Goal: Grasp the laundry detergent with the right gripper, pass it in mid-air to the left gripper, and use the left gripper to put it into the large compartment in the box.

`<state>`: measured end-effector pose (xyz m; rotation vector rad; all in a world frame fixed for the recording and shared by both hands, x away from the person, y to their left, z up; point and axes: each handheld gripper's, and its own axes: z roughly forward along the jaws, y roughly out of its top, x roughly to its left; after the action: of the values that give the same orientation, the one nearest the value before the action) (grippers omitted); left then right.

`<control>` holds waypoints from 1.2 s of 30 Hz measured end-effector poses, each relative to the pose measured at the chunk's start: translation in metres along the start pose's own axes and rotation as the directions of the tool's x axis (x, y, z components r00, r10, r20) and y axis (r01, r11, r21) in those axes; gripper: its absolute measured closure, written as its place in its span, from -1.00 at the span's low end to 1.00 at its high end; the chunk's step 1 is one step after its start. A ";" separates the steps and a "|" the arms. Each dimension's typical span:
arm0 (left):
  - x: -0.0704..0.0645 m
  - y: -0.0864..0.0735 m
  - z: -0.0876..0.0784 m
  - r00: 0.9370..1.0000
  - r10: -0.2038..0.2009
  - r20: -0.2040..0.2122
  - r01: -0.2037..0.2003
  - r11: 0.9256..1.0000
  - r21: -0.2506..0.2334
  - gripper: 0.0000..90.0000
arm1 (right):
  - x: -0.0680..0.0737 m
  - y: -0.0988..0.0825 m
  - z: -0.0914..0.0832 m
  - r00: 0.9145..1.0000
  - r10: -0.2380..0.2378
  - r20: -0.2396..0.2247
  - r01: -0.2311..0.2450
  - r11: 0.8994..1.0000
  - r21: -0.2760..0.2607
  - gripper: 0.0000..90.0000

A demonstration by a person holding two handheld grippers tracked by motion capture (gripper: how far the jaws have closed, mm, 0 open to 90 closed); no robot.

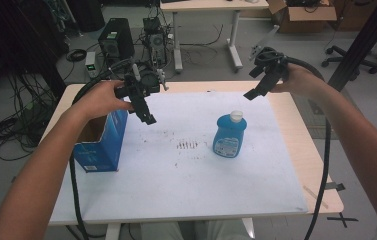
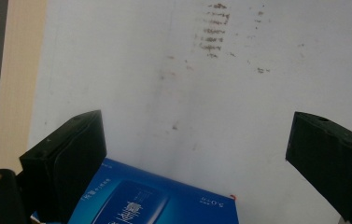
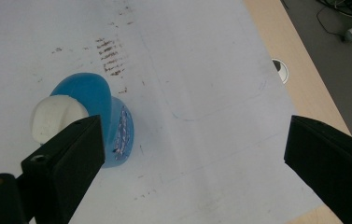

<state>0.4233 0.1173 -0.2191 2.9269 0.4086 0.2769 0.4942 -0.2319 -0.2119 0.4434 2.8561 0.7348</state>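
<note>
A blue bottle point(image 1: 230, 135) with a white cap stands upright on the white board point(image 1: 186, 175), right of centre. An open-topped blue cardboard box point(image 1: 102, 142) stands at the board's left edge. My left gripper point(image 1: 148, 117) hangs open above the box's right side, and the box's printed face point(image 2: 155, 200) lies below its jaws. My right gripper point(image 1: 252, 93) is held high over the far right of the board, open and empty. From above, the bottle point(image 3: 94, 107) sits partly behind its left jaw.
The board has a patch of brown marks point(image 1: 186, 145) near the middle. It lies on a light wooden table point(image 1: 321, 180). Beyond the table are a computer tower point(image 1: 116, 40), tangled cables, a second desk point(image 1: 211, 7) and an office chair base point(image 1: 348, 60).
</note>
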 end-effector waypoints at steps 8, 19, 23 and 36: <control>-0.003 0.000 -0.002 1.000 -0.003 -0.004 0.003 1.000 -0.003 -0.88 | 0.002 -0.005 -0.009 1.000 0.007 0.003 -0.007 1.000 -0.004 -0.89; -0.005 0.001 -0.003 1.000 0.008 -0.004 -0.008 1.000 -0.008 -0.88 | 0.010 -0.018 -0.022 1.000 0.016 0.012 -0.016 1.000 -0.005 -0.90; -0.005 0.001 -0.003 1.000 0.004 -0.003 -0.004 1.000 -0.008 -0.88 | 0.014 -0.024 -0.024 1.000 0.015 0.009 -0.015 1.000 -0.015 -0.91; -0.006 0.003 -0.003 1.000 0.008 -0.009 -0.008 1.000 -0.011 -0.88 | 0.028 -0.048 -0.021 1.000 0.023 0.001 -0.023 0.999 -0.032 -0.91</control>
<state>0.4173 0.1129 -0.2162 2.9182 0.3957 0.2931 0.4509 -0.2721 -0.2193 0.4728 2.8386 0.7824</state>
